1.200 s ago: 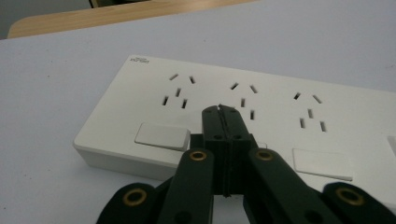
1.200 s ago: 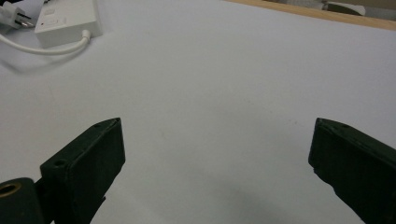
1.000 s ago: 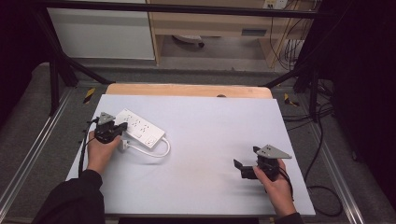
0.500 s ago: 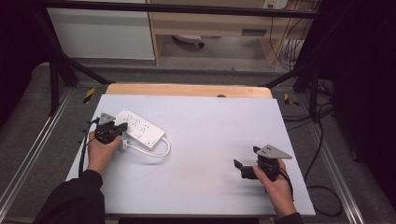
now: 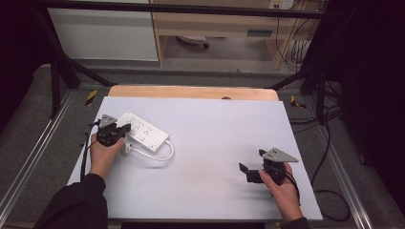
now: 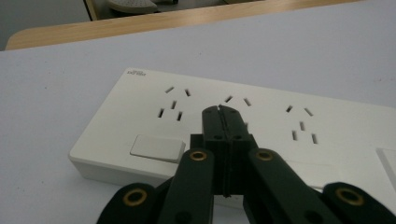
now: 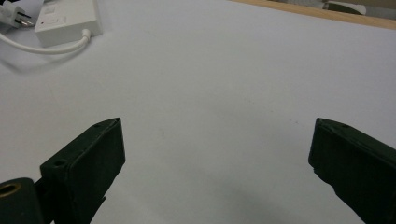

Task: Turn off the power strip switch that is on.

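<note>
Left tongs [image 5: 125, 129] sit at the near-left end of the white power strip [image 5: 143, 131], held by the person's left hand [image 5: 104, 151]. In the left gripper view the left tongs [image 6: 220, 108] are clenched, both jaws pressed flat together with nothing between them, tips over the top face of the power strip [image 6: 280, 126] near the middle socket group. Contact with the strip surface can't be confirmed from either view. A rectangular rocker switch [image 6: 158, 148] sits on the strip just left of the jaws in that view.

Power strip lies diagonally on the left part of the tabletop [image 5: 215, 138], which is covered in a pale sheet. Its white cable [image 5: 155, 157] loops out from the right end and curls back toward the left hand; the plug [image 7: 14, 21] lies beside the strip's end.

Right tongs [image 5: 246, 172] are at the near-right of the tabletop, held in the right hand [image 5: 282, 191], well apart from the strip. In the right gripper view the right tongs [image 7: 217, 154] are released, jaws spread wide, bare tabletop between them, pointing toward the strip's cable end [image 7: 65, 21] far off.
</note>
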`<state>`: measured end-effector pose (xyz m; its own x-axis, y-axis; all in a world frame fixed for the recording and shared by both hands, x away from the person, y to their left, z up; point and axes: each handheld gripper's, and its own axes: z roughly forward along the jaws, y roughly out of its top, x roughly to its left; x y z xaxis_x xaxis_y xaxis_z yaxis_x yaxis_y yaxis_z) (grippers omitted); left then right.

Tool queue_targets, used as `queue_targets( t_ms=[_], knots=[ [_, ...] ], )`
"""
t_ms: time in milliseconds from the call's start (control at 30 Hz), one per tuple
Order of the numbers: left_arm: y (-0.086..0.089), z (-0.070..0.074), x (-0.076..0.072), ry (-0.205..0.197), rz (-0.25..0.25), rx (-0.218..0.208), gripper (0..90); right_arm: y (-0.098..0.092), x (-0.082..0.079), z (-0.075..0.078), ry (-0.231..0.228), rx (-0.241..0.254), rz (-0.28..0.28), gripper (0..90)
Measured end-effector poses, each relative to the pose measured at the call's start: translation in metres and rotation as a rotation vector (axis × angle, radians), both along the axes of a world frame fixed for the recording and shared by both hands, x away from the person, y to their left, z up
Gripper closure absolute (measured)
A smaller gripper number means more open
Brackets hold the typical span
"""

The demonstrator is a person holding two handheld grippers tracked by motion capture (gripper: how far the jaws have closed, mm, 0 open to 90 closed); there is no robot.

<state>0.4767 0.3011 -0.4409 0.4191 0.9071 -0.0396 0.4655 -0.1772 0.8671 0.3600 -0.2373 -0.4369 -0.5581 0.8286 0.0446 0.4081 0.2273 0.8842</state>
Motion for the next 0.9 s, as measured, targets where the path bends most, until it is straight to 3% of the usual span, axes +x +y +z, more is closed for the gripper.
queue_targets(
  t_ms=[333, 567, 667, 733, 900],
  knots=[
    [0.0013, 0.0014, 0.0003, -0.004, 0.004, 0.007, 90.0, -0.0001, 0.0001, -0.0001, 0.002, 0.004, 0.002, 4.1],
    [-0.0009, 0.0019, 0.0032, -0.012, 0.007, -0.010, 90.0, -0.0001, 0.0002, -0.0003, 0.004, 0.004, 0.002, 4.1],
    [-0.0025, 0.0027, 0.0029, -0.026, 0.014, 0.011, 90.0, 0.0002, 0.0002, -0.0001, 0.003, 0.005, 0.005, 4.1],
    [-0.0015, 0.0041, 0.0026, -0.030, 0.024, -0.010, 90.0, 0.0002, 0.0002, 0.0000, 0.003, 0.005, 0.006, 4.1],
    [-0.0021, 0.0061, 0.0018, -0.038, 0.034, -0.030, 81.4, 0.0001, -0.0005, 0.0001, 0.005, 0.004, 0.006, 4.1]
  ],
)
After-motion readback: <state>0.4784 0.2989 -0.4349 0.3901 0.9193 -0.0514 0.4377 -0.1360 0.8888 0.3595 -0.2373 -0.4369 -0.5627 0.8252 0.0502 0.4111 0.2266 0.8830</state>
